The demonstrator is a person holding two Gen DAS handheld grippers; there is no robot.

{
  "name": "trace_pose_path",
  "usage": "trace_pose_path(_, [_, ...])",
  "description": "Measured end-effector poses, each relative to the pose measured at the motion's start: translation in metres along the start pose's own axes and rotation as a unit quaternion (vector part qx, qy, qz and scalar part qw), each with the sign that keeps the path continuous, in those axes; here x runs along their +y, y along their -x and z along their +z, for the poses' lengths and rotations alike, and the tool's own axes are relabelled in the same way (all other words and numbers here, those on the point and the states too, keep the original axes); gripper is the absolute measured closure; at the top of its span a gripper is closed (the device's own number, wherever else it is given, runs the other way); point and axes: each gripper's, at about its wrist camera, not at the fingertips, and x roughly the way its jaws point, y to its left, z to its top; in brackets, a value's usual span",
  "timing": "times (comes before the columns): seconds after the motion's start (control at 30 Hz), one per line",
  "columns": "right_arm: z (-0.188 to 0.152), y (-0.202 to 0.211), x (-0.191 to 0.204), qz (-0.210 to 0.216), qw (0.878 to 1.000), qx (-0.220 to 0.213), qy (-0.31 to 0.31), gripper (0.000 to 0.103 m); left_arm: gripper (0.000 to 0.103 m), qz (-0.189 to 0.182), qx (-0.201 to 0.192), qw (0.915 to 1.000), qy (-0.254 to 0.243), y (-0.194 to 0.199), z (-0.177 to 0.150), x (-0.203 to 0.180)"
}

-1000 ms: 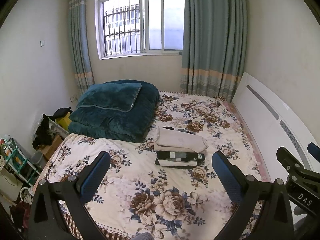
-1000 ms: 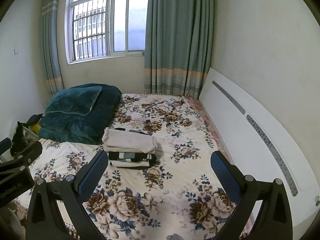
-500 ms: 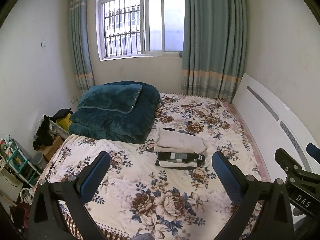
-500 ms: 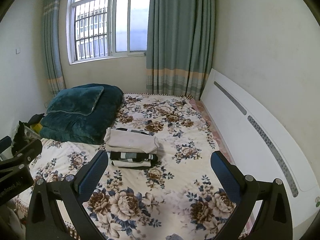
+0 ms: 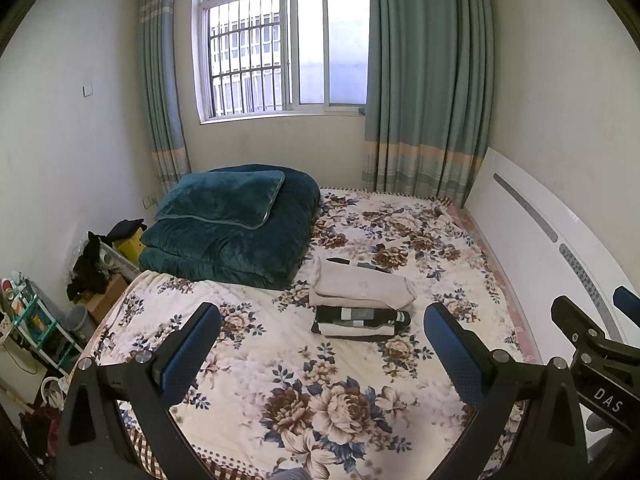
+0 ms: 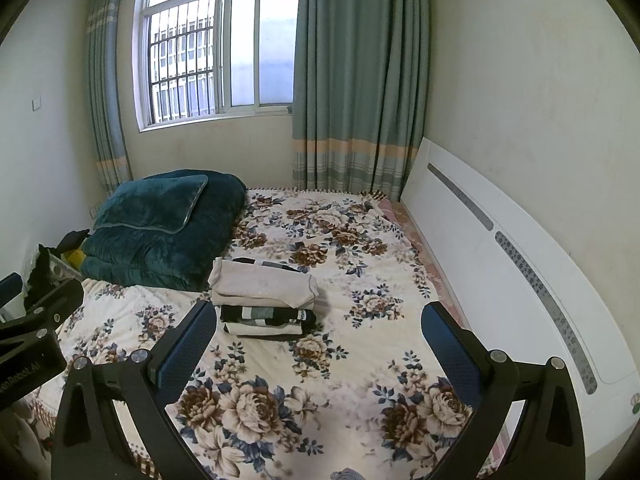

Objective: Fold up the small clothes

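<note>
A stack of folded small clothes [image 5: 360,304] lies in the middle of the flowered bed [image 5: 280,360]: a beige piece [image 5: 362,288] on top, a black and grey piece [image 5: 360,316] under it, a white one at the bottom. The stack also shows in the right wrist view [image 6: 264,300]. My left gripper [image 5: 320,344] is open and empty, held back above the bed's near part. My right gripper [image 6: 318,340] is open and empty, also held back from the stack. The right gripper's body shows at the right edge of the left wrist view [image 5: 596,344].
A folded dark teal quilt [image 5: 236,236] lies at the bed's far left. A white headboard [image 6: 500,280] runs along the right wall. Clutter, a small shelf [image 5: 32,332] and a bin [image 5: 76,318] stand on the floor left of the bed. A window and curtains are behind.
Both views have tilted slightly, so the bed and stack sit a little lower in frame. The stack has not moved and both grippers stay open.
</note>
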Motion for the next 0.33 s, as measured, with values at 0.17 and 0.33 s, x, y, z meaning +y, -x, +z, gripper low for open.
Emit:
trace_pose_path(0.17, [0.0035,0.0006,0.0029,0.001,1.000,-0.003,0.000,0.000,0.000,0.001,0.000,1.0000,0.000,0.0000,0.0000,0.0002])
trace_pose_path(0.33, [0.0027,0.0012,0.0024,0.000,1.000,-0.003,-0.001,0.000,0.000,0.004,-0.002,1.0000,0.004,0.0009,-0.0005,-0.0014])
